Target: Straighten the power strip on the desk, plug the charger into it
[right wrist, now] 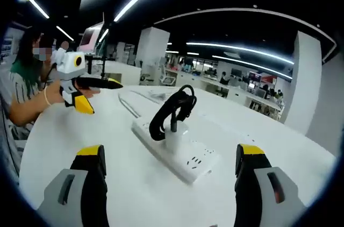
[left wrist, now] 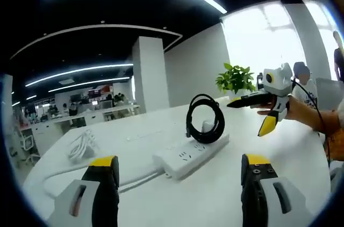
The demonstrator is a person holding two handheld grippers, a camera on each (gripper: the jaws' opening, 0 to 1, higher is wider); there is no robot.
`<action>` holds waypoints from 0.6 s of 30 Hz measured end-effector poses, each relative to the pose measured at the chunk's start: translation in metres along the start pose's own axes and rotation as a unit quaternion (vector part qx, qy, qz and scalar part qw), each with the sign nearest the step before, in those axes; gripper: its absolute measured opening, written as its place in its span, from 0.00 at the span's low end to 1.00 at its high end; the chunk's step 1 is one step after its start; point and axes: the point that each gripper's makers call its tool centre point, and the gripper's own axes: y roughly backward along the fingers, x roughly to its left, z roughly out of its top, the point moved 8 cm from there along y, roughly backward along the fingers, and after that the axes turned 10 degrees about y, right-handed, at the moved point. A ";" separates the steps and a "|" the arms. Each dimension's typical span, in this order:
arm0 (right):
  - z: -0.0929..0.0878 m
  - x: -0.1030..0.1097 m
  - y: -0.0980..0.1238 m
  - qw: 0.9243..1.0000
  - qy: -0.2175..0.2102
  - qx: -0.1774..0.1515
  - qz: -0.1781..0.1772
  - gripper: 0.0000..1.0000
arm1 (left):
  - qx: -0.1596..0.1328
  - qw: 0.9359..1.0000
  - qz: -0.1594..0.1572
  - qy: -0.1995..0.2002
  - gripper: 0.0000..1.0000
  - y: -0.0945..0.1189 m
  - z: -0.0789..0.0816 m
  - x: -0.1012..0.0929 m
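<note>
- White desk (left wrist: 269, 151) with a rounded edge carries a white power strip (left wrist: 189, 157) lying flat near its middle, seen from the left gripper view.
- On the far end of the power strip stands a white charger (left wrist: 207, 126), plugged in, with its black cable (left wrist: 205, 118) coiled in a loop that rises above it.
- In the right gripper view the same power strip (right wrist: 174, 149) runs at a slant across the desk (right wrist: 64, 146), with the charger (right wrist: 174, 136) upright about midway along it and the black cable (right wrist: 171, 110) looped over the top.
- From one end of the power strip a white cord (left wrist: 107, 176) trails across the desk toward a loose white bundle (left wrist: 81, 145) lying well apart.
- Left gripper (left wrist: 180, 176) rises from the bottom of its own view with jaws spread wide, yellow tips apart, grasping nothing, the power strip lying beyond them.
- Right gripper (right wrist: 171, 162) likewise has its jaws released and wide apart, with nothing between them.
- In the left gripper view the right gripper (left wrist: 252, 110) is held by a hand (left wrist: 274, 107) above the desk, to the right of the charger.
- In the right gripper view the left gripper (right wrist: 99, 92) is held above the desk at the left by a seated person (right wrist: 21, 90).
- Green potted plant (left wrist: 235, 79) stands beyond the desk near a bright window (left wrist: 263, 44).
</note>
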 end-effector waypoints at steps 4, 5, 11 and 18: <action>0.003 0.010 0.016 1.000 0.018 -0.006 -0.015 1.00 | -0.005 1.000 0.011 -0.003 0.95 0.015 0.001 -0.006; 0.004 0.013 0.020 1.000 0.020 -0.009 -0.021 1.00 | -0.004 1.000 0.016 -0.005 0.95 0.019 0.001 -0.007; 0.009 0.027 0.046 0.998 0.024 0.004 -0.053 1.00 | 0.005 0.999 0.042 -0.013 0.96 0.042 0.000 -0.014; 0.011 0.044 0.069 0.998 -0.014 -0.009 -0.060 1.00 | 0.022 0.999 0.026 0.013 0.95 0.058 -0.006 -0.027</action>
